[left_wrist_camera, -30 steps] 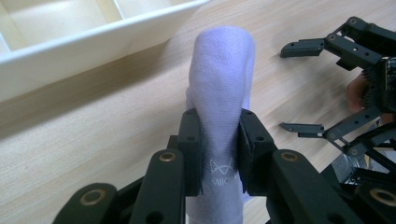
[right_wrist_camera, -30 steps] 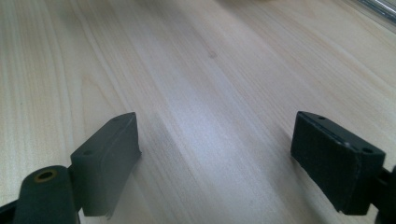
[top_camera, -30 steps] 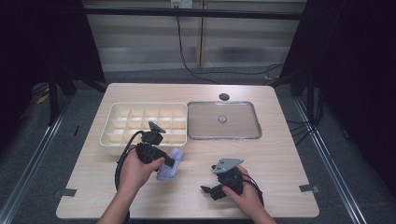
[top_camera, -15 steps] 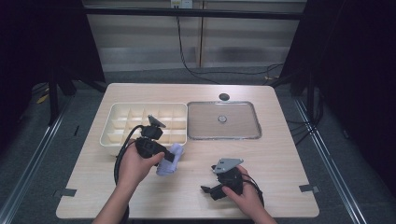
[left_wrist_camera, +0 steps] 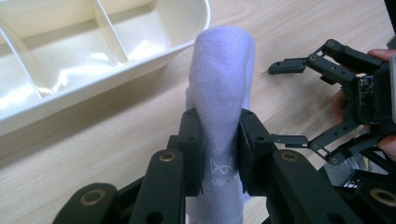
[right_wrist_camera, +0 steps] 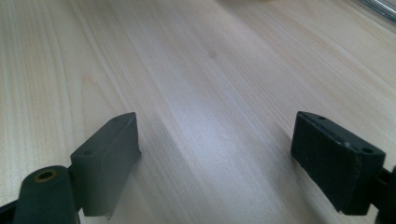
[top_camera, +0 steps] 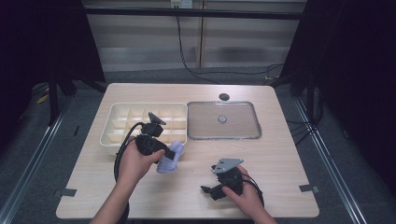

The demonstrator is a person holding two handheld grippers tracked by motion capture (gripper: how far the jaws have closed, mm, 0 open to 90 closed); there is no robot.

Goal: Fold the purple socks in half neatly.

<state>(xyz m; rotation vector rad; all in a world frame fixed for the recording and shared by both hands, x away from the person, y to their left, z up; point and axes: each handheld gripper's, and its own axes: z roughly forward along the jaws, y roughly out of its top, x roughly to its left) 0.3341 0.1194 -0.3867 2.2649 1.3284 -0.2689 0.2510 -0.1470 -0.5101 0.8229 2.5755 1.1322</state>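
Left gripper [top_camera: 164, 156], centre-left: fingers clamped on pale lilac sock [left_wrist_camera: 219, 93], beside cream divided tray [top_camera: 116, 122]. Right gripper [top_camera: 212, 189], lower centre: fingers wide, over bare counter [right_wrist_camera: 196, 70].

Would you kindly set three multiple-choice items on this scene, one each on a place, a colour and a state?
1. Where is the lid?
A. beside the tray, on its right
B. on top of the tray
C. in the person's hand

2. What colour is the sock?
A. red
B. pale lilac
C. black

3. How is the right gripper?
A. shut on the sock
B. open, with nothing in it
C. shut on the lid

Answers:
1 A, the high view shows it flat on the table next to the tray.
2 B, the left gripper view shows it pale lilac in the left gripper.
3 B, the right gripper view shows its fingers wide apart over bare wood.
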